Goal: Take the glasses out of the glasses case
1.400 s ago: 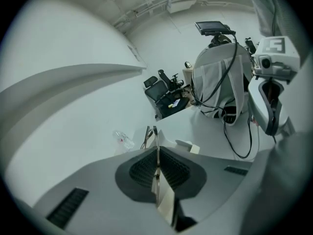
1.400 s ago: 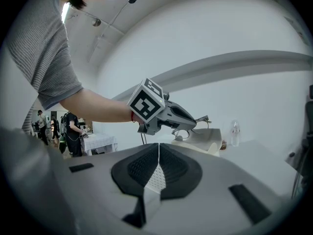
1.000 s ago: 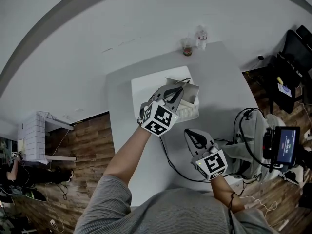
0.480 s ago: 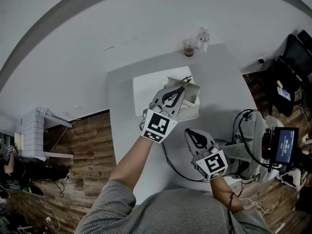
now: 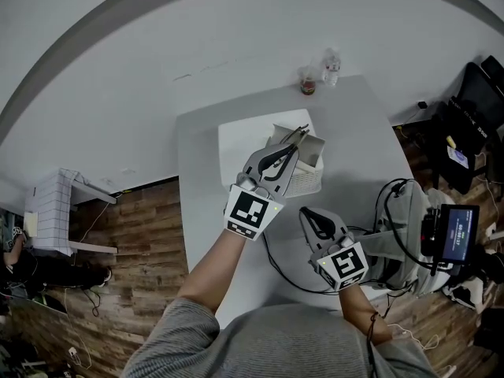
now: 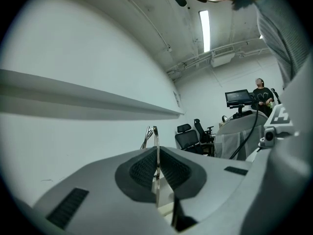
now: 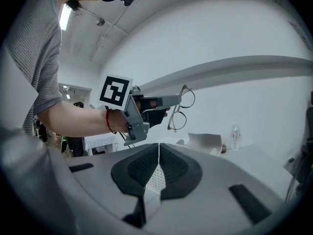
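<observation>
The glasses (image 7: 182, 109) are out of the open case (image 5: 309, 168), over a pale table (image 5: 362, 132) on a wood floor (image 5: 150, 219).
The left gripper (image 6: 156, 160) is clamped on the thin frame; only the right gripper view shows them whole (hanging above the case). The right gripper (image 7: 159, 166) is closed and empty. Since a second ago the left has risen.

Site is looking like a lab-style recording room. A white counter (image 5: 362, 116) is standing on a wood-plank floor (image 5: 150, 219), and cables (image 5: 380, 203) are trailing beside a screen on a stand (image 5: 457, 235). Office chairs (image 6: 185, 137) are sitting by the far wall. A strip light (image 6: 205, 29) is glowing under exposed ceiling pipework (image 6: 195, 62). A person (image 6: 262, 93) is standing at a monitor (image 6: 238, 97).
</observation>
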